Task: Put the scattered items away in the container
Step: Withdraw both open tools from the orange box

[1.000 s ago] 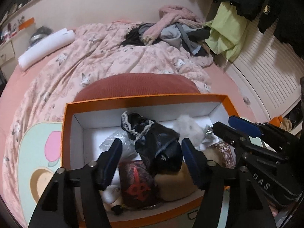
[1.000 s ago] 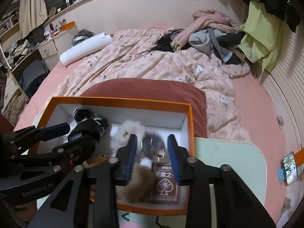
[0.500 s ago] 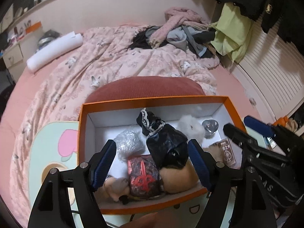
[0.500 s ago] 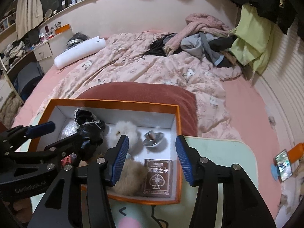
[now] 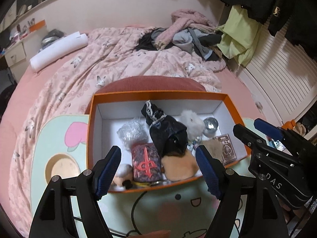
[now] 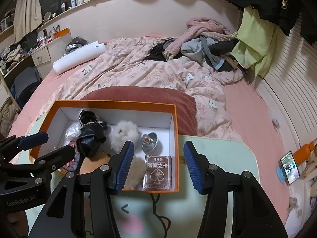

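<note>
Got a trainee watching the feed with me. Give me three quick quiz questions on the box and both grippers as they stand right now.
1. True or false: the left gripper is clamped on an item.
2. In the orange box, what lies nearest the right gripper? A) card deck B) white fluffy ball C) black cloth bundle
3. Fill in: the box sits on a pale green ____ with cartoon print.

Key: 1 false, both grippers are open and empty; 2 A; 3 tabletop.

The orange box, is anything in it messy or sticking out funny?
Nothing spilled or broken. Everything sits inside the orange box, just jumbled: the black cloth bundle lies on top of the others, and the card pack lies flat in a corner.
</note>
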